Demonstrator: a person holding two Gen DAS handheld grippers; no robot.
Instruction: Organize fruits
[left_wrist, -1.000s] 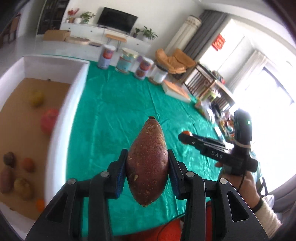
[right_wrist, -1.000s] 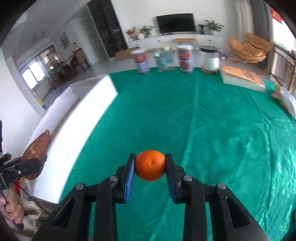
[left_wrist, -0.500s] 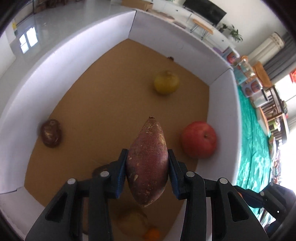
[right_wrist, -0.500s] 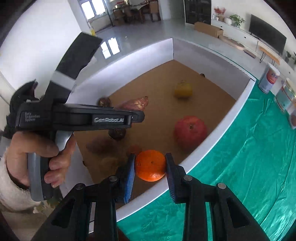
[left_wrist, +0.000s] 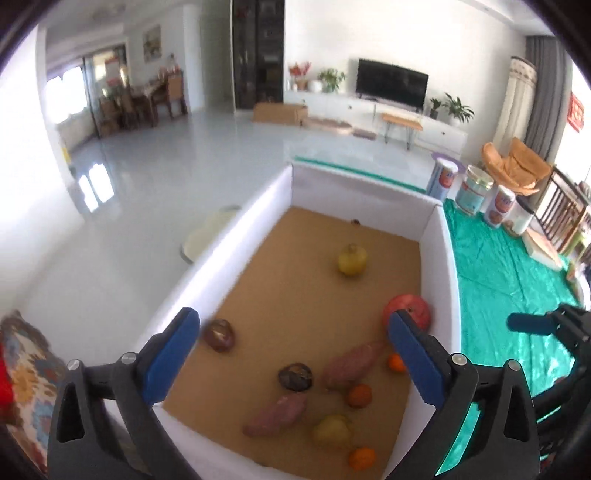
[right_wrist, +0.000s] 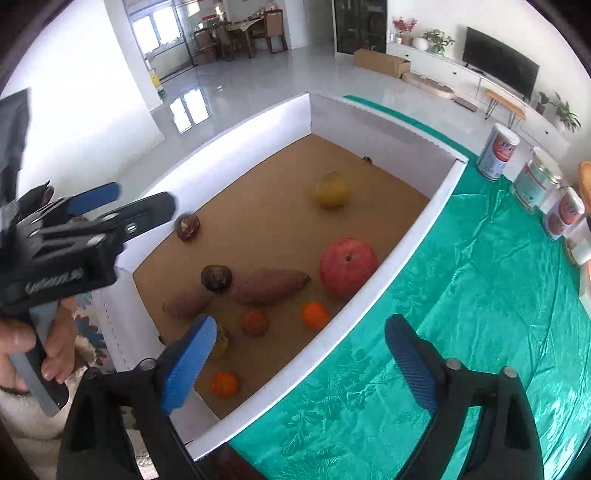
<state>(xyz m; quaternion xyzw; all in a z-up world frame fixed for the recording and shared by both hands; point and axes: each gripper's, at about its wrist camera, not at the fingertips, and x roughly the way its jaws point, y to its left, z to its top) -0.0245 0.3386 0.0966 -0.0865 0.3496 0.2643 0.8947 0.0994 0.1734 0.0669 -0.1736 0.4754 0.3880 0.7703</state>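
Left wrist view: the left gripper hangs over the white-walled box, its jaws opening wide with nothing between them. A second ago they clamped a sweet potato; it now lies on the brown floor in the lower centre of the frame, beside a second one — released, so this hand's delivery looks done. Around it sit a red apple at centre right, a yellow pear further up, dark round fruits and several small oranges along the lower right.

Right wrist view: the right gripper is at the bottom of the frame above the box's near wall and the green cloth, jaws likewise opening and empty. The orange it carried half a second ago rests inside the box, just below the apple and near the wall. The other gripper shows at the left edge, held in a hand.

Both pieces are in the box — each hand is free to fetch more, if any fruit remains outside.
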